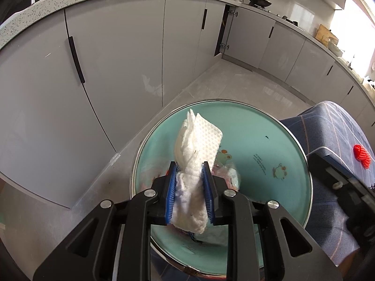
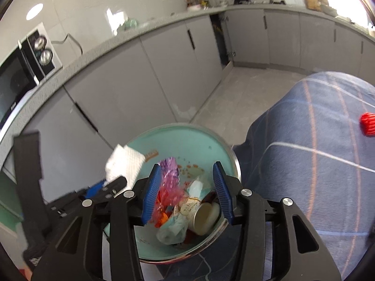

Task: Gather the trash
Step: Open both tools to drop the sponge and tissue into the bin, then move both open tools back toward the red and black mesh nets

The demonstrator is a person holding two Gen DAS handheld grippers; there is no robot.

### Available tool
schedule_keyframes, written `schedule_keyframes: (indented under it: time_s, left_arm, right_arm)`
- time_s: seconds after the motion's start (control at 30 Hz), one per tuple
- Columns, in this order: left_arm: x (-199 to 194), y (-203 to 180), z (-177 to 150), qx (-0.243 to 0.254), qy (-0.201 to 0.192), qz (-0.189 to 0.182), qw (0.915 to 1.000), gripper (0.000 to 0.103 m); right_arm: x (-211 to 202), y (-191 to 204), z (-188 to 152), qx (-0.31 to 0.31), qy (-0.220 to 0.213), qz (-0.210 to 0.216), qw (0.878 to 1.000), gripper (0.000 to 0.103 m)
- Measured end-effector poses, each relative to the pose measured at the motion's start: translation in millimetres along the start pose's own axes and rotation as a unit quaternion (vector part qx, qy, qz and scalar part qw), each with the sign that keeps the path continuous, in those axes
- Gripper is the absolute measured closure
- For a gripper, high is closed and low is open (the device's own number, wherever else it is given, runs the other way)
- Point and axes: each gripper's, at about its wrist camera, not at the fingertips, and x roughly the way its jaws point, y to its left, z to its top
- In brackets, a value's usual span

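My left gripper [image 1: 189, 171] is shut on a crumpled white paper towel [image 1: 195, 140] and holds it over a round teal trash bin [image 1: 269, 140]. The same towel [image 2: 124, 164] shows in the right wrist view, at the bin's left rim [image 2: 140, 140]. My right gripper [image 2: 187, 171] is open and empty above the bin. Inside the bin lie a pink wrapper [image 2: 170, 178], a paper cup [image 2: 201, 215] and clear plastic [image 2: 173, 231].
A blue checked tablecloth [image 2: 316, 152] covers the table right of the bin, with a red object [image 2: 368, 124] on it. Grey kitchen cabinets [image 1: 105, 70] stand behind. A microwave [image 2: 14, 79] sits on the counter at left.
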Motion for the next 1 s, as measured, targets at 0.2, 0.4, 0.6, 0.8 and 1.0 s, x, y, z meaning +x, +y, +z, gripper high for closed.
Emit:
schedule_keyframes:
  time_s: [0.2,0.4,0.6,0.8,1.0]
  left_arm:
    - [-12,-6,-3,0.011,-0.019,0.016,0.9996,0.047]
    - [-32,-15,-6,0.022,-0.049,0.041,0.9977,0.028]
    - [-46,-17,-11,0.014,-0.052,0.047,0.9974,0.016]
    - [-63,-24,-19,0.017,-0.066,0.054,0.9962,0.007]
    - [-81,-40,-22,0.029,-0.083,0.054,0.9947,0.006]
  right_arm:
    - [-31,-8,-2,0.018,-0.043,-0.027,0.999,0.057]
    - [-55,-19,-13,0.02,-0.067,-0.053,0.996,0.052]
    - [-71,-26,-19,0.028,-0.072,-0.063,0.995,0.037]
    - [-94,-41,-29,0.039,-0.09,-0.083,0.992,0.027]
    - [-115,-59,-36,0.057,-0.098,-0.092,0.989,0.026]
